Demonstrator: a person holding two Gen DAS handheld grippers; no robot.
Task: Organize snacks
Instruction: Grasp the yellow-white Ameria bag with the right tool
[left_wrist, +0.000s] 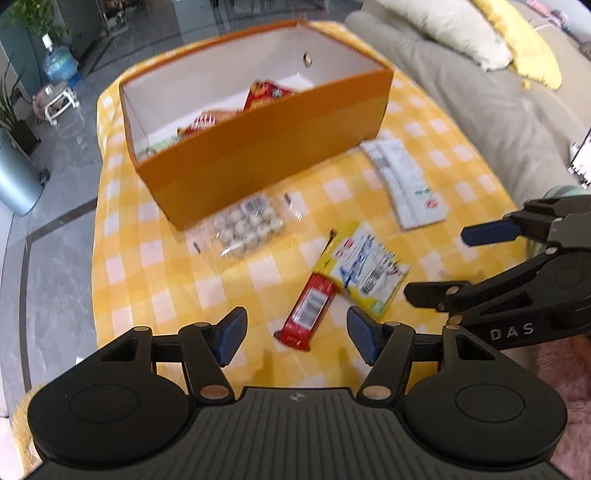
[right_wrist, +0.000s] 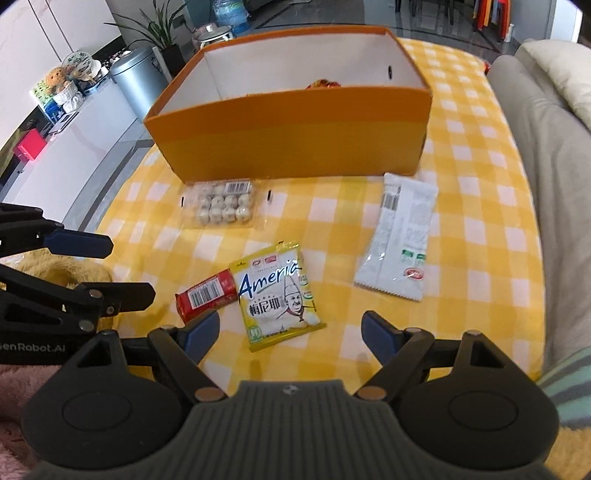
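An orange box (left_wrist: 258, 162) (right_wrist: 295, 136) with a white inside stands on the yellow checked tablecloth (left_wrist: 155, 280) (right_wrist: 472, 206) and holds several snack packets (left_wrist: 269, 94). In front of it lie a clear tray of round sweets (left_wrist: 247, 227) (right_wrist: 221, 205), a red bar (left_wrist: 308, 312) (right_wrist: 207, 293), a yellow-and-white packet (left_wrist: 364, 267) (right_wrist: 279, 291) and a white pouch (left_wrist: 404, 182) (right_wrist: 400, 238). My left gripper (left_wrist: 295, 338) hangs open just above the red bar. My right gripper (right_wrist: 290, 334) hangs open above the yellow packet's near end. Neither holds anything.
A grey sofa (left_wrist: 480, 92) (right_wrist: 554, 155) with cushions runs along the table's right side. Left of the table are a metal bin (right_wrist: 136, 79), a water jug (left_wrist: 59, 64), potted plants and a white counter (right_wrist: 74, 140). A pink fluffy sleeve (left_wrist: 569, 369) shows at the frame edge.
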